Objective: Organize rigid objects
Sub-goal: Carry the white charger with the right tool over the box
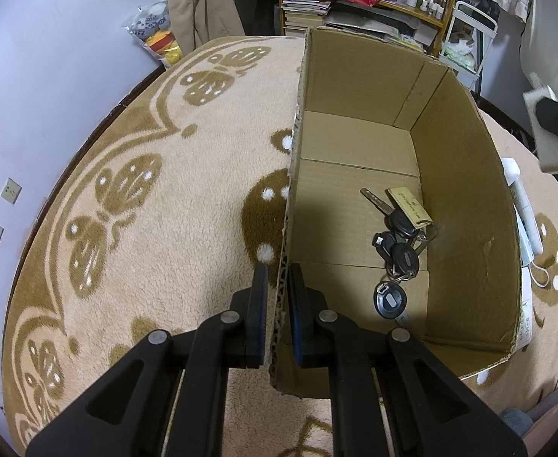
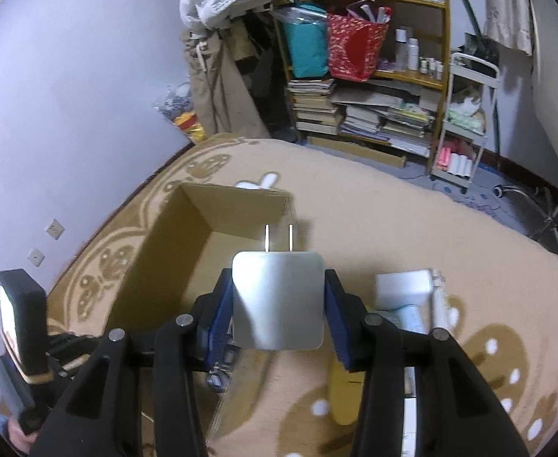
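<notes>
Holding a white charger (image 2: 278,301) in the right gripper (image 2: 278,304), fingers (image 2: 220,312) closed against its two flat sides. Pointing its two metal prongs (image 2: 279,238) straight ahead, away from the camera, so the long axis is running forward along the fingers toward the far shelf (image 2: 374,76). Hanging in the air above the patterned blanket (image 2: 393,221), just right of the open cardboard box (image 2: 210,221), with the prongs lining up near the box's right wall as seen from the right wrist.

Pinching the left wall of the cardboard box (image 1: 355,144) with the left gripper (image 1: 278,270), one finger (image 1: 258,297) outside over the blanket (image 1: 165,190), the other inside the box, the gap only as wide as the cardboard edge. Running that wall forward, away from the camera, in line with the fingers.

Lying on the box floor toward its right wall: a bunch of keys (image 1: 399,243) with black heads and a tan tag (image 1: 410,205), one silver blade pointing up and left, the bunch stretching roughly front to back.

Resting on the blanket right of the box, a white box (image 2: 404,285) with a white tube (image 2: 440,297) just beside it, the tube lying lengthwise front to back. Showing also at the lower left of the right-wrist view, the black body of the left gripper's handle (image 2: 20,320).
</notes>
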`<action>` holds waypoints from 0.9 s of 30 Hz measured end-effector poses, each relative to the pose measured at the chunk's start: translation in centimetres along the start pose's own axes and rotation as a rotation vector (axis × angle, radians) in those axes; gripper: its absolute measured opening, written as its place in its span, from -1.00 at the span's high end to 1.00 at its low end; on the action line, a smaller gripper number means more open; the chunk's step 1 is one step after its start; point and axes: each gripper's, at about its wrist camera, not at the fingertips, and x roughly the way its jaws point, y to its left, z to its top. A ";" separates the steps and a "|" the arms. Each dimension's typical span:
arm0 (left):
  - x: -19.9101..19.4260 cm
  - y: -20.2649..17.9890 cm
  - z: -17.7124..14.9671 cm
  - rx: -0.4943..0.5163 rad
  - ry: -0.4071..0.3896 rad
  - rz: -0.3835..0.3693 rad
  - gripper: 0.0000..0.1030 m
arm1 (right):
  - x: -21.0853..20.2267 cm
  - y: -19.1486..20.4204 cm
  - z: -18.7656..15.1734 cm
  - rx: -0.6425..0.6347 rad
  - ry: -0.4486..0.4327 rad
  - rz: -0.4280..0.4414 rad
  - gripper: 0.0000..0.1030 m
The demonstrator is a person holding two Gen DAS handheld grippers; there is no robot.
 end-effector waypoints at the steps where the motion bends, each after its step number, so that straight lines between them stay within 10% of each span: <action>1: 0.0 0.0 0.0 -0.001 0.001 -0.002 0.80 | 0.1 0.4 0.0 -0.003 0.000 0.007 0.05; 27: 0.2 0.8 0.0 -0.034 0.006 -0.035 0.80 | 5.0 5.0 -1.3 -0.148 0.016 -0.015 0.05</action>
